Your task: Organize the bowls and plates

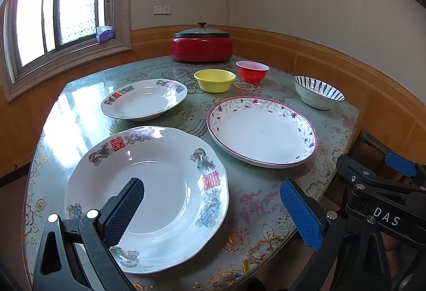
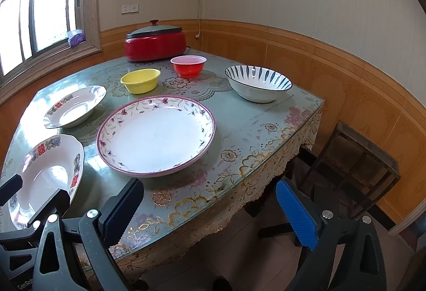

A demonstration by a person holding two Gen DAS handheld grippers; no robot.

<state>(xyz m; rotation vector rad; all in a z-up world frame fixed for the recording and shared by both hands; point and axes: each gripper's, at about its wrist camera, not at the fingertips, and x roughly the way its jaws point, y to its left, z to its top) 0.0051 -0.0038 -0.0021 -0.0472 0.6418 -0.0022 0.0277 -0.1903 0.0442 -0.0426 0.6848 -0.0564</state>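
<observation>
Both my hand-held grippers — left (image 1: 211, 207), right (image 2: 209, 211) — hang released over the tabletop (image 2: 239, 115), plates (image 1: 149, 195) and bowls (image 2: 258, 83) untouched.

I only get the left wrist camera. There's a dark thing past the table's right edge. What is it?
Observer: A wooden stool, standing on the tiled floor beside the table.
Operator: Where's the right hand-held gripper pointing? I just see a bit of it!
Observer: It is open and empty, over the table's near edge, in front of the purple-flowered plate.
Operator: Does the cloth hang down there?
Observer: Yes, a lacy tablecloth fringe hangs over that edge.
</observation>
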